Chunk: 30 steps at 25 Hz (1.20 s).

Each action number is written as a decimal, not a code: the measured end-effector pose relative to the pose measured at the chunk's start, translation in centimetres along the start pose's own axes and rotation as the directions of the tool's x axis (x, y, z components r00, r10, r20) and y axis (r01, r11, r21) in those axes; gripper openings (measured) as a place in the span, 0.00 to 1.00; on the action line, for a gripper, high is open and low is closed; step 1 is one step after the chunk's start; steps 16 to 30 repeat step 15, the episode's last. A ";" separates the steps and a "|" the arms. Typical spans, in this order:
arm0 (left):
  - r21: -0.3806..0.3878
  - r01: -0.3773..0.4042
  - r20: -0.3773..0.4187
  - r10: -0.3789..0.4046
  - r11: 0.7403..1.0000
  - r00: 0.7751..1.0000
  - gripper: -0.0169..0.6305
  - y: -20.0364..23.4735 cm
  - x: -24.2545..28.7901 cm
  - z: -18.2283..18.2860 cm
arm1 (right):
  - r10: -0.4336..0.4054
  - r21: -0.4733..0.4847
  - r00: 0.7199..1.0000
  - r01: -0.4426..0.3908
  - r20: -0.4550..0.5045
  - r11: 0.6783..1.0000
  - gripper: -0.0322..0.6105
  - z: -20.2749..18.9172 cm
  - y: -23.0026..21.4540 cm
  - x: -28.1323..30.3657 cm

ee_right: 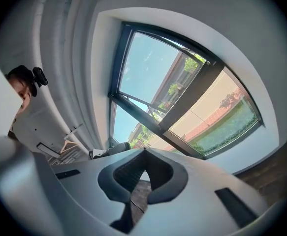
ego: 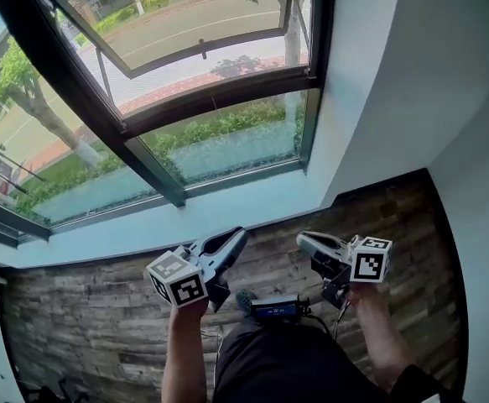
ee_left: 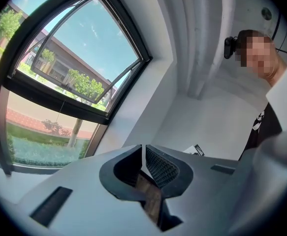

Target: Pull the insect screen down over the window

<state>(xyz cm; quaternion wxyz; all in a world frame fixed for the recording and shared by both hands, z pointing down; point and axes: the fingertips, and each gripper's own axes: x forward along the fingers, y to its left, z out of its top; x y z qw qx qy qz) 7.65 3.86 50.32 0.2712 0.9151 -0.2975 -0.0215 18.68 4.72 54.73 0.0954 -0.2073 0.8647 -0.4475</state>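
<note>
The left grey gripper (ego: 237,236) hangs low over the brown wood-plank floor (ego: 85,326), its jaws together on nothing. Beside it, the right grey gripper (ego: 304,240) is likewise closed and empty. Beyond the white sill (ego: 227,210), the black-framed window (ego: 219,101) shows bare glass. From here I can't make out the insect screen.
</note>
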 end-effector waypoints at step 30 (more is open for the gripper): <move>0.025 -0.051 -0.055 0.052 0.998 0.997 0.07 -5.5 2.3 -2.6 | 0.067 -0.019 0.997 -0.067 0.038 0.998 0.06 -0.6 1.2 -5.5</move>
